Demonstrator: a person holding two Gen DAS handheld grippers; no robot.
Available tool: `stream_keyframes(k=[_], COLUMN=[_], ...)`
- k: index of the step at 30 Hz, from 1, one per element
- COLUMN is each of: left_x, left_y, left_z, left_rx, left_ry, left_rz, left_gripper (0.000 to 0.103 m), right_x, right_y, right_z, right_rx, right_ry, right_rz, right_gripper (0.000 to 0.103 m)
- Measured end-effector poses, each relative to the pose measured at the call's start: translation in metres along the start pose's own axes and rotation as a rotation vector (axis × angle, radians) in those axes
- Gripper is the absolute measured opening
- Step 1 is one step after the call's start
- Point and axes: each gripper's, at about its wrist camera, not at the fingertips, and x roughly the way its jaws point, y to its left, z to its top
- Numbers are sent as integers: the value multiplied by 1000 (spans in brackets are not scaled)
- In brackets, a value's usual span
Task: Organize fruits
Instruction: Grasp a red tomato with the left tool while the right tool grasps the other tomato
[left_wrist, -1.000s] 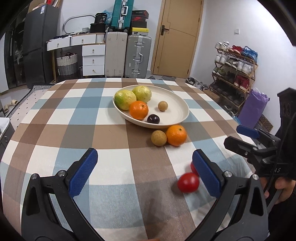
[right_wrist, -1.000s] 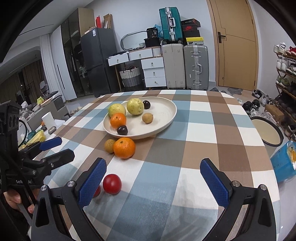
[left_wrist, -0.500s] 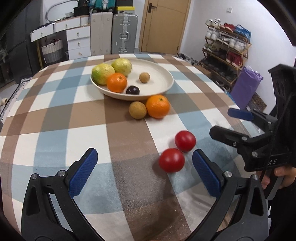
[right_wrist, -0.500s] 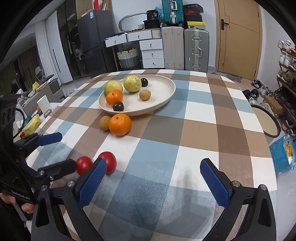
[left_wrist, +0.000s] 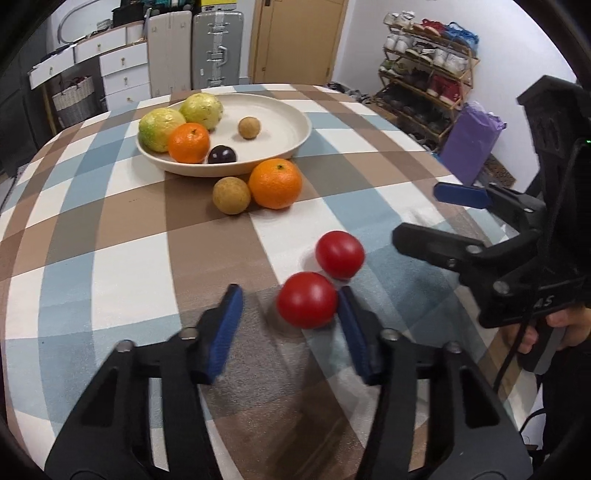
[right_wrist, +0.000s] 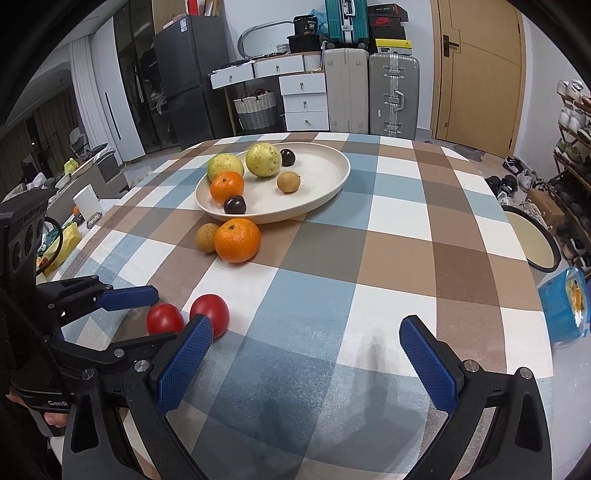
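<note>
Fruits lie in two groups on the checked bench (left_wrist: 110, 229); a cream plate (left_wrist: 291, 122) toward the far side carries two yellow-green guavas (left_wrist: 160, 123), an orange (left_wrist: 189, 143), a dark plum (left_wrist: 222, 154) and a small tan round fruit (left_wrist: 249, 127); the right wrist view shows a second dark plum (right_wrist: 287, 157) at the back of the plate. Just outside the plate's near rim sit a larger orange (left_wrist: 275, 183) and a tan fruit (left_wrist: 231, 195), touching each other. Nearer the person lie two red tomatoes, close together; the near tomato (left_wrist: 307, 300) sits between the fingers of the left gripper (left_wrist: 290, 301), whose jaws have just been closing; the right-hand finger (left_wrist: 351, 321) is at the tomato's side, while the left-hand finger stands clear of it, so the fruit is not yet pinched. The far tomato (left_wrist: 340, 254) lies just beyond, free. The right gripper (right_wrist: 306, 343) hangs over bare cloth with its fingers spread wide, holding nothing; a hand (left_wrist: 554, 332) grips its handle.
</note>
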Motion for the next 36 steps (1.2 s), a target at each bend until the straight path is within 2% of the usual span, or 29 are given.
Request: stream_keyframes(k=[2, 5, 18, 19, 21, 23, 26, 31, 36], left_x=[-2, -5, -26, -27, -29, -29, -30, -30, -30], left_y=[-2, -2, 48, 50, 52, 54, 59, 64, 64], left_z=[0, 1, 9, 9, 8, 8, 7, 6, 5], left_rx=[7, 14, -108, -115, -121, -134, -160, -188, -190], left_ry=[-6, -28, -127, -135, -152, -157, -163, -163, -167], left_rz=[-27, -1, 16, 7, -1, -8, -32, -37, -32], left_gripper=[30, 30, 30, 30, 30, 30, 30, 30, 30], right_x=[2, 3, 19, 22, 29, 34, 37, 42, 40], right_y=[1, 3, 35, 39, 45, 48, 53, 60, 63], right_z=[0, 0, 2, 2, 3, 5, 6, 7, 7], right_rx=[-3, -8, -115, -123, -137, -142, -152, -179, -203], right_ry=[4, 10, 83, 90, 111, 124, 120, 127, 121], right_rz=[2, 6, 36, 39, 44, 47, 57, 52, 64], right_gripper=[103, 103, 101, 98, 84, 78, 75, 62, 40])
